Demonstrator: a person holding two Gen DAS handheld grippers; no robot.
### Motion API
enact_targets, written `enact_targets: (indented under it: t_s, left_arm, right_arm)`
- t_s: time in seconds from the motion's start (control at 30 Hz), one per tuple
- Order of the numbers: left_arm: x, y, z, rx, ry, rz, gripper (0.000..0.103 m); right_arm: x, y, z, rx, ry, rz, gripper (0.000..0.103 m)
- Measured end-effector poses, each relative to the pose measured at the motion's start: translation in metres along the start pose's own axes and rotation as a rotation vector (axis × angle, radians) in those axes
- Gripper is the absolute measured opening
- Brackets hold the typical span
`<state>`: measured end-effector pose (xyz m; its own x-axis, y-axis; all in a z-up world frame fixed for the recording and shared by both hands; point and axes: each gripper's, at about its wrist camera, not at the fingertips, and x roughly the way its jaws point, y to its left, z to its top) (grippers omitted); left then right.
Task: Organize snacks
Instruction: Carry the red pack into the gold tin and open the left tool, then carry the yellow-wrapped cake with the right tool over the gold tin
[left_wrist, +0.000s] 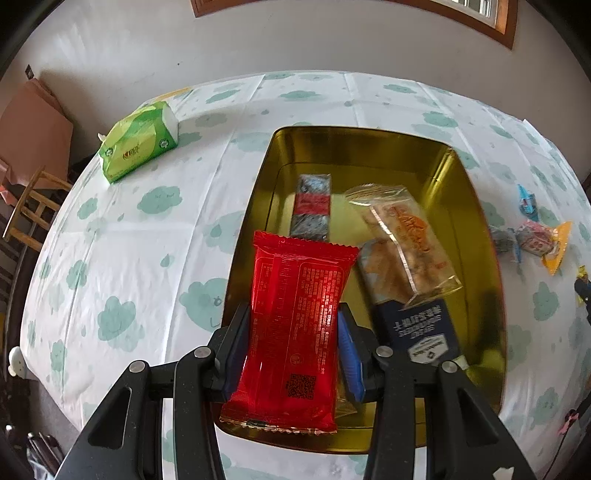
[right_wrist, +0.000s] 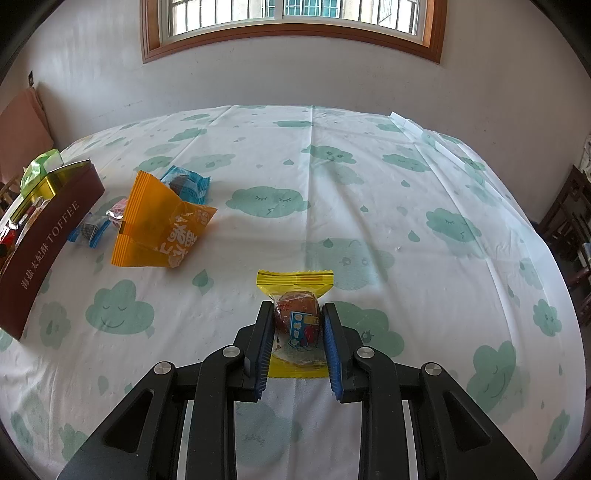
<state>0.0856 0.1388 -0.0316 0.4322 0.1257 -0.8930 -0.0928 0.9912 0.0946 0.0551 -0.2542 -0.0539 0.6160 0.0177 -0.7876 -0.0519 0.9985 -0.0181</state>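
Where the red packet (left_wrist: 295, 332) hangs between the left gripper (left_wrist: 293, 347)'s closed pads, it hides the gold tin (left_wrist: 476, 229)'s near floor. Inside lie a striped bar (left_wrist: 311, 206), a clear biscuit pack (left_wrist: 402, 236) and a navy box (left_wrist: 424, 328). The right gripper (right_wrist: 297, 343) clamps a yellow-edged pastry packet (right_wrist: 295, 295) on the table (right_wrist: 369, 184).

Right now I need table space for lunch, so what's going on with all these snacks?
A person is sorting snacks into a gold tin with two handheld grippers. The left gripper holds a red packet over the tin, which already contains several wrapped snacks. The right gripper is closed on a yellow-wrapped cake that appears to lie on the cloud-print tablecloth. An orange packet and a few small sweets lie beside the tin.
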Motion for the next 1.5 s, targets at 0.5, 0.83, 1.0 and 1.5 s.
enact_targets:
  t_s: [0.5,0.83,1.0,1.5]
  left_arm:
    - [0.005,-0.001,-0.003,0.004,0.003,-0.004,0.045]
    - [-0.006,-0.006,-0.005,0.027,-0.025,0.012,0.048]
    - [-0.016,-0.009,-0.007,0.035,-0.049,0.016,0.053]
    - [-0.036,-0.017,-0.022,0.046,-0.088,0.032,0.066]
  right_arm:
    - [0.0,0.001,0.0,-0.001,0.0,-0.002,0.027]
    - [0.0,0.002,0.0,-0.001,0.0,-0.003,0.028]
    - [0.0,0.001,0.0,0.0,0.0,-0.002,0.028]
    - [0.0,0.002,0.0,-0.002,0.001,-0.004,0.028]
